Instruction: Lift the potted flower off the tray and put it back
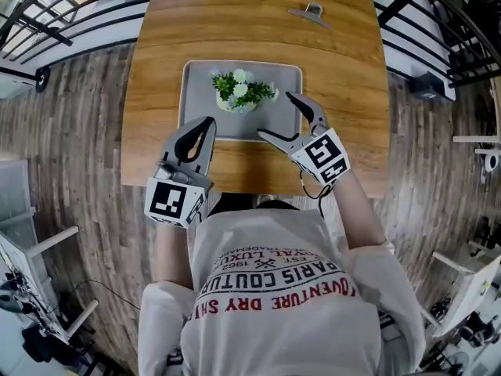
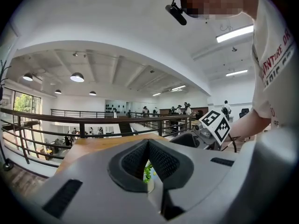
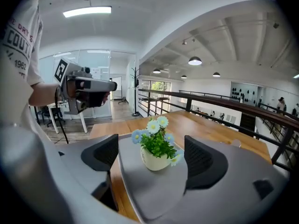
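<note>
A small cream pot of white and blue flowers (image 1: pixel 241 92) stands on the grey tray (image 1: pixel 282 81) in the middle of the wooden table (image 1: pixel 258 30). My right gripper (image 1: pixel 275 116) is open over the tray's near right corner, its jaws spread wide and aimed at the pot, a short way from it. In the right gripper view the potted flower (image 3: pixel 156 150) stands upright ahead, framed by the two pads (image 3: pixel 203 164). My left gripper (image 1: pixel 208 122) is shut with nothing held, at the tray's near left corner. A sliver of the plant (image 2: pixel 147 171) shows below its touching tips.
A small metal clip (image 1: pixel 311 12) lies on the far side of the table. Black railings (image 1: pixel 63 6) run along both sides of the table above a wooden floor. The person's torso stands at the table's near edge (image 1: pixel 250 185).
</note>
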